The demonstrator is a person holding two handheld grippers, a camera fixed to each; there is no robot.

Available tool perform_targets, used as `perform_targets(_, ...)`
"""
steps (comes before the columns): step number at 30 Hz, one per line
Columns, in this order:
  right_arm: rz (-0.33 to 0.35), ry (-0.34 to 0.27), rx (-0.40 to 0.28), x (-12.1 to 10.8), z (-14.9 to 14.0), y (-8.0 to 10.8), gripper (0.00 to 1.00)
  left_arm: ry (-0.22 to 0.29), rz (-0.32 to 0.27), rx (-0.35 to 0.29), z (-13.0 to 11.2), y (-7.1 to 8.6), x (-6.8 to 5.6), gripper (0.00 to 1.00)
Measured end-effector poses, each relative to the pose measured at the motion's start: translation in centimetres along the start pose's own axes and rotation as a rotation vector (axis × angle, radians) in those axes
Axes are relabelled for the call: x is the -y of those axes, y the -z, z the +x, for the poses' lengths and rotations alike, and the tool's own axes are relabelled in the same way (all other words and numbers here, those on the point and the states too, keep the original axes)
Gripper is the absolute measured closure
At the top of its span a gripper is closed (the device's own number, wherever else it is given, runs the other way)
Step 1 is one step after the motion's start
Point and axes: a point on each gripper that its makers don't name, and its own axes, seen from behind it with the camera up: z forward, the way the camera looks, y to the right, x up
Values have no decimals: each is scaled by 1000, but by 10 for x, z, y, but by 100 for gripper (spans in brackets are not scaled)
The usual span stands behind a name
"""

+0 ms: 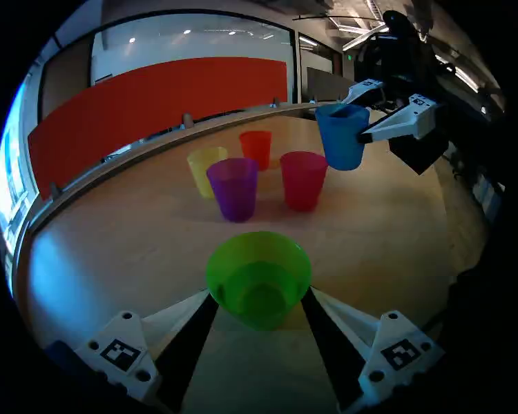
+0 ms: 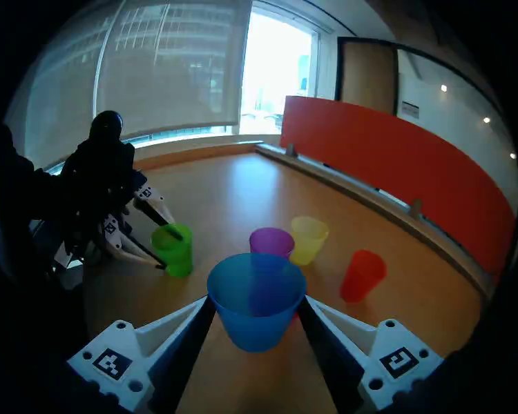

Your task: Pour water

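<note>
My left gripper [image 1: 259, 298] is shut on a green cup [image 1: 259, 276], held upright low over the wooden table [image 1: 121, 255]. I cannot tell whether there is water in it. Farther off, my right gripper [image 1: 352, 116] holds a blue cup [image 1: 342, 134] raised above the table, just right of a pink cup [image 1: 303, 179]. In the right gripper view, my right gripper [image 2: 257, 307] is shut on the blue cup [image 2: 257, 300], roughly upright. To the left, the left gripper [image 2: 169, 251] grips the green cup [image 2: 173, 250].
Purple [image 1: 233, 188], yellow [image 1: 206, 169] and orange [image 1: 256, 148] cups stand clustered with the pink one mid-table. They appear as purple [image 2: 271, 243], yellow [image 2: 307, 238] and orange [image 2: 362, 274]. A red partition [image 1: 155, 103] runs along the table's far edge. A dark-sleeved person [image 2: 93, 186] holds the left gripper.
</note>
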Motion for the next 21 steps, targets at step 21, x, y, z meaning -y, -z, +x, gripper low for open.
perform_targets(21, -87, -12, -7, -54, 8, 4, 12, 31, -15, 37, -12, 0, -4, 11)
